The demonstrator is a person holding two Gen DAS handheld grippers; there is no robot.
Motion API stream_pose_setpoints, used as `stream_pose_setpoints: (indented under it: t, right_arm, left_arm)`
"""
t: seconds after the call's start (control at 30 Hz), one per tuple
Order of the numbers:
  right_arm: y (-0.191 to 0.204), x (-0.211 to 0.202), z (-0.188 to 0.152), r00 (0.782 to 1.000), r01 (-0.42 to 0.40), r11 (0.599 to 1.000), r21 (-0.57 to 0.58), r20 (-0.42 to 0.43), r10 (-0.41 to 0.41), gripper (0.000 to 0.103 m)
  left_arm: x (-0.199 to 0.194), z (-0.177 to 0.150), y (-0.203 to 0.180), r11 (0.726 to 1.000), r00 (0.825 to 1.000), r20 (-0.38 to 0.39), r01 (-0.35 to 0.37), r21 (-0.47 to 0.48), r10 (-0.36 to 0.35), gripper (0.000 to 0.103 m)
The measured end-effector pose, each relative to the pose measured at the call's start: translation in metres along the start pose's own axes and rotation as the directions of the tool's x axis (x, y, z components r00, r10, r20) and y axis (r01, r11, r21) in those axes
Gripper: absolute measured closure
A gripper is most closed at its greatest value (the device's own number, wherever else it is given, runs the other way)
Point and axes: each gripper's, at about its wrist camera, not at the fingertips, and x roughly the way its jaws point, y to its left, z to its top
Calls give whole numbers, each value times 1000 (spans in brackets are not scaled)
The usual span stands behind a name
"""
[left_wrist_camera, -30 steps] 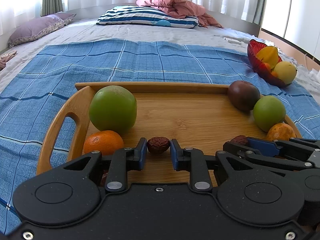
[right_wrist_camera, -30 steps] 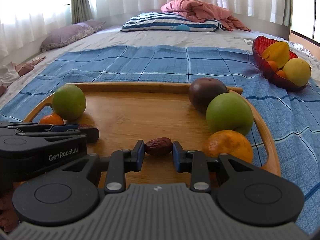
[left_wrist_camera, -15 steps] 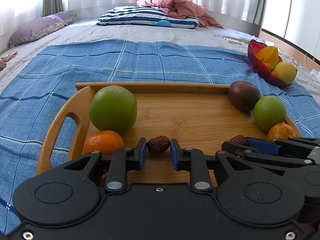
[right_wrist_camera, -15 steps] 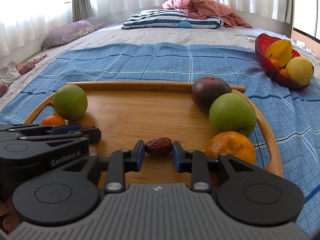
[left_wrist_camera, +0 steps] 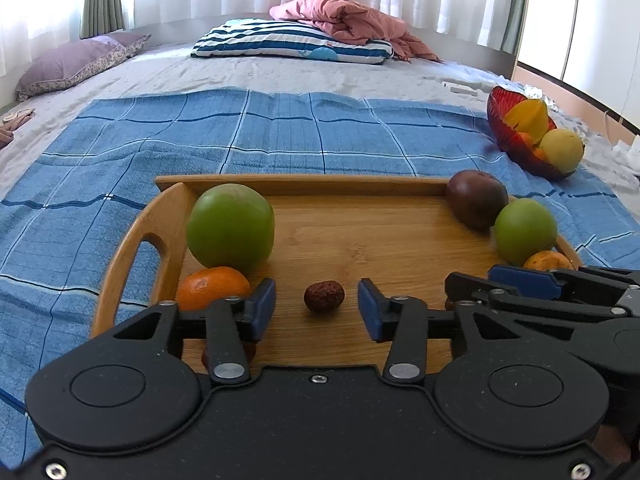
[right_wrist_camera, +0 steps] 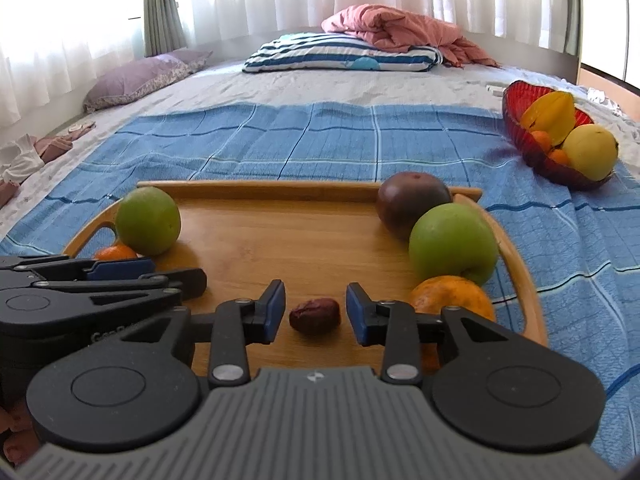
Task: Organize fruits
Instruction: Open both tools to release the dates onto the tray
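Left wrist view centres on a small wrinkled dried date (left_wrist_camera: 324, 296) lying on the wooden tray (left_wrist_camera: 120, 258), between the blue pads of the left gripper (left_wrist_camera: 317, 309), whose jaws are opening and stand clear of the fruit on both sides. A second dried date (right_wrist_camera: 315, 315) lies the same way between the parting jaws of the right gripper (right_wrist_camera: 315, 313), untouched by either pad. Both dates sit at the near edge of the tray floor, one toward each end. On the left end a green apple (left_wrist_camera: 231, 229) rests against a mandarin (left_wrist_camera: 212, 287); on the right end a dark passion fruit (right_wrist_camera: 414, 204), another green apple (right_wrist_camera: 453, 243) and an orange (right_wrist_camera: 452, 295) line up along the rim. Well apart on the blue checked cloth (left_wrist_camera: 280, 136) stands a red glass bowl (right_wrist_camera: 516, 104) with more fruit. The step looks like a release of both dates, so the pads should part fully before either tool lifts, and each tool should then back straight away from the tray, since a sideways swing could nudge a light date or bump the mandarin and orange just beside the fingers.
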Motion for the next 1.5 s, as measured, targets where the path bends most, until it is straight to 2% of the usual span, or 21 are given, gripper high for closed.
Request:
stream_pose_setpoints:
  t: [0.13,0.2,0.27,0.43,0.67,1.03,1.5]
  right_arm:
    - [-4,-9,2,1000,-4,1000,20,19,3,41]
    - [-6,-14,2,1000,-1,1000,27,31,0,40]
    - [-9,-19,2,999,6,999,34,44,-8,37]
    - [-15,-34,2,996,16,998,59,82,-21,24]
    - [-15,-51,2,990,57,997,42,130,-62,14]
    - [-15,-70,-8,986,47,998,48,159,-54,5]
    - [-6,-86,-31,982,68,998,-5,178,-66,1]
  left_arm:
    - [-12,2,1,1000,1000,19,-7,2,7,46]
    - [-19,2,2,1000,999,36,-14,4,14,38]
    - [-27,3,3,1000,998,59,-19,6,19,24]
    - [-45,3,5,1000,996,88,-12,10,11,14]
    - [-63,-1,6,1000,993,114,-23,2,22,3]
    - [-85,-16,7,1000,992,123,-26,4,25,0]
    - [-106,-44,15,999,993,113,-34,-18,36,0]
